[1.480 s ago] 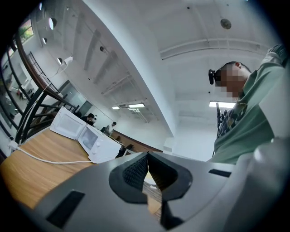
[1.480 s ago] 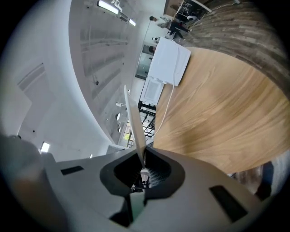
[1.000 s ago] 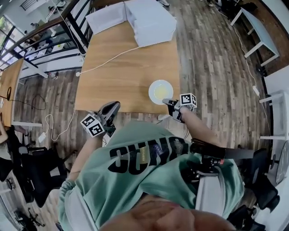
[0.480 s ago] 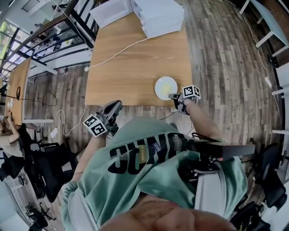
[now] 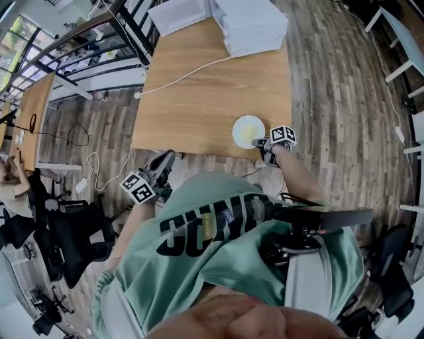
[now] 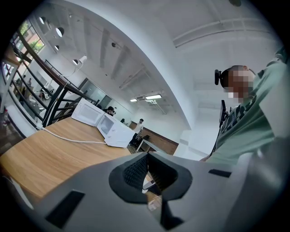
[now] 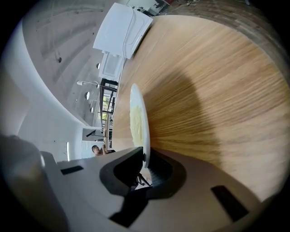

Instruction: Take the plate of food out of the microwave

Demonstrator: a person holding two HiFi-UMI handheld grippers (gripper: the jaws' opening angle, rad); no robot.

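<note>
The plate [image 5: 246, 129] is out of the microwave and sits over the near right part of the wooden counter [image 5: 205, 99], close to its near edge. It is white and round, with pale yellow food [image 5: 246, 135] spread across its middle. The right gripper [image 5: 260, 142] is clamped on the plate's near right rim; in the right gripper view the rim [image 7: 144, 145] runs between the 2 jaws, which press on it from either side. From that view the plate [image 7: 146, 118] shows edge-on, the food [image 7: 136, 120] on its left face, and a dark shadow lies on the counter [image 7: 226, 68] to its right. Whether the plate rests on the wood or hangs just above it I cannot tell.

The left gripper [image 5: 165, 157] is off the counter's near edge, above the plank floor [image 5: 331, 99], well to the left of the plate. Its jaws are together with nothing between them [image 6: 146, 158].

At the far end of the counter stand 2 white microwaves [image 5: 255, 23] [image 5: 179, 13], side by side. A white cable [image 5: 179, 76] runs from them across the wood to the counter's left edge.
</note>
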